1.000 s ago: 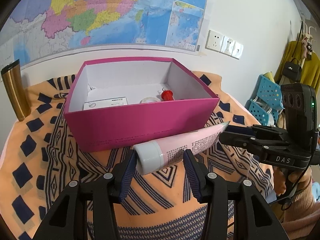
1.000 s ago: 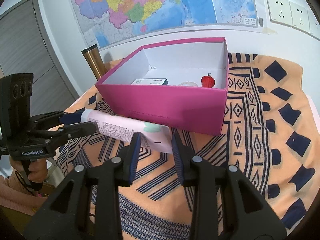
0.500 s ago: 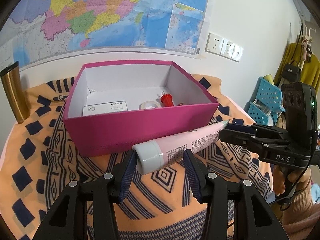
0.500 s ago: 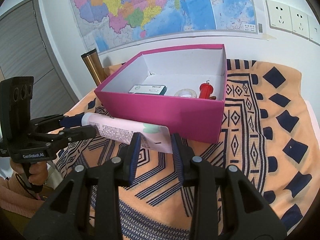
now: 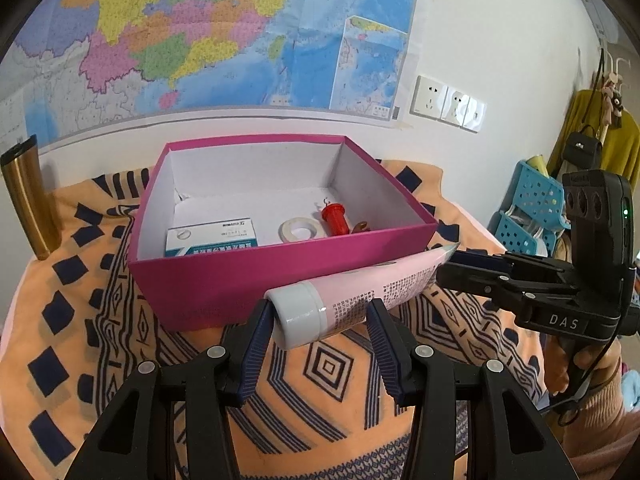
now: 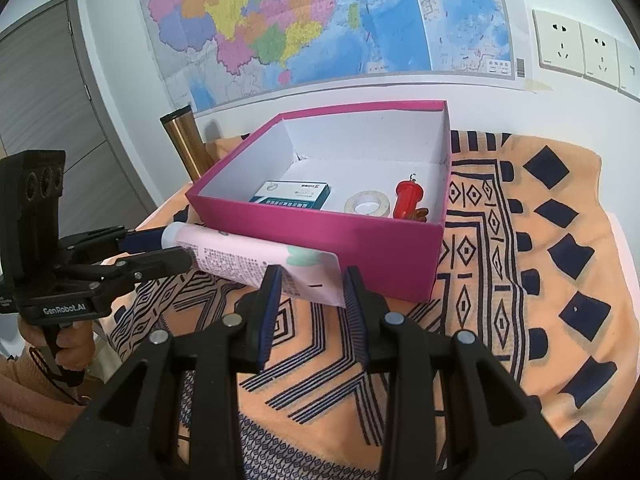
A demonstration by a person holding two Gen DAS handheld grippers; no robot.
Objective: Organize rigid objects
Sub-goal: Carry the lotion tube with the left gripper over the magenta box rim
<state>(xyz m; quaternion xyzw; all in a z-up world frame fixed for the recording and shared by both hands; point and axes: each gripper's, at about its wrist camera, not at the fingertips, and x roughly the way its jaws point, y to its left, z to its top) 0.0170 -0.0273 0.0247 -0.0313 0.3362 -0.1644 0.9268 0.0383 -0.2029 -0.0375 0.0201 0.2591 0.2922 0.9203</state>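
A pink tube with a white cap hangs in the air in front of the open magenta box. My left gripper is shut on its cap end. My right gripper is shut on its flat crimped end. The tube is level, just below the box's near rim. Inside the box lie a blue-white carton, a tape roll and a red bobbin; they also show in the right wrist view: the carton, the tape roll, the bobbin.
The box stands on an orange patterned cloth over the table. A gold tumbler stands at the back left by the wall. Blue plastic baskets and hanging clothes are off to the right. A map covers the wall behind.
Both grippers have risen with the tube between them; more of the box floor and its contents shows. The grips have not changed.
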